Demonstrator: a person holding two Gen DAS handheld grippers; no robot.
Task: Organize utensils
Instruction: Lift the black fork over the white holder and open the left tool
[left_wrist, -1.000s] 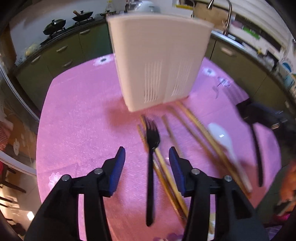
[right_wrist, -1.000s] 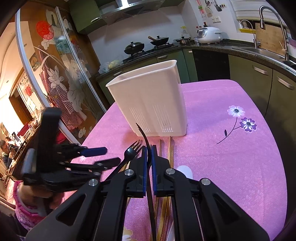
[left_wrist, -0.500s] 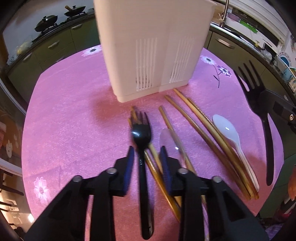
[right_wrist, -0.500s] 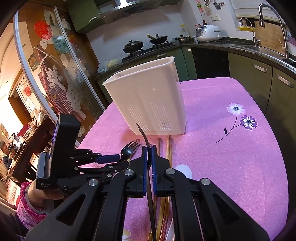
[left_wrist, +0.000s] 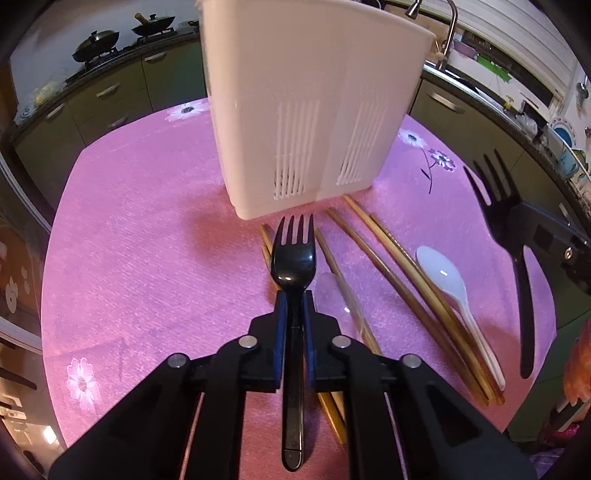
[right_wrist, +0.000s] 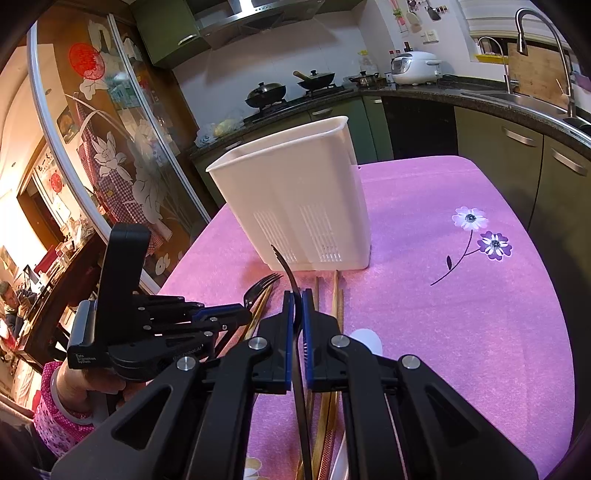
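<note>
Left wrist view: the left gripper (left_wrist: 293, 310) has its jaws pressed onto the neck of a black fork (left_wrist: 293, 258), whose tines point toward the white utensil holder (left_wrist: 314, 107) standing on the pink surface (left_wrist: 147, 240). Its handle runs back between the blue pads (left_wrist: 280, 325). Beside it lie bamboo chopsticks (left_wrist: 399, 273), a clear spoon (left_wrist: 334, 295) and a white spoon (left_wrist: 447, 280). At the right edge a second black fork (left_wrist: 517, 258) sits in the right gripper (left_wrist: 546, 236), face-on here with all its tines showing. No writing can be read in this view.

Right wrist view: the right gripper (right_wrist: 295, 306) pinches the second black fork (right_wrist: 291, 288) edge-on, so it appears only as a thin curved line above the jaws. The left gripper (right_wrist: 236, 314), held by a hand (right_wrist: 85, 384) in a floral sleeve (right_wrist: 55, 424), carries small white lettering on its body, too small to read. Only this view shows the holder's (right_wrist: 295, 199) open rim, a rice cooker (right_wrist: 415, 66) and a glass door (right_wrist: 110, 166) with flower patterns.
</note>
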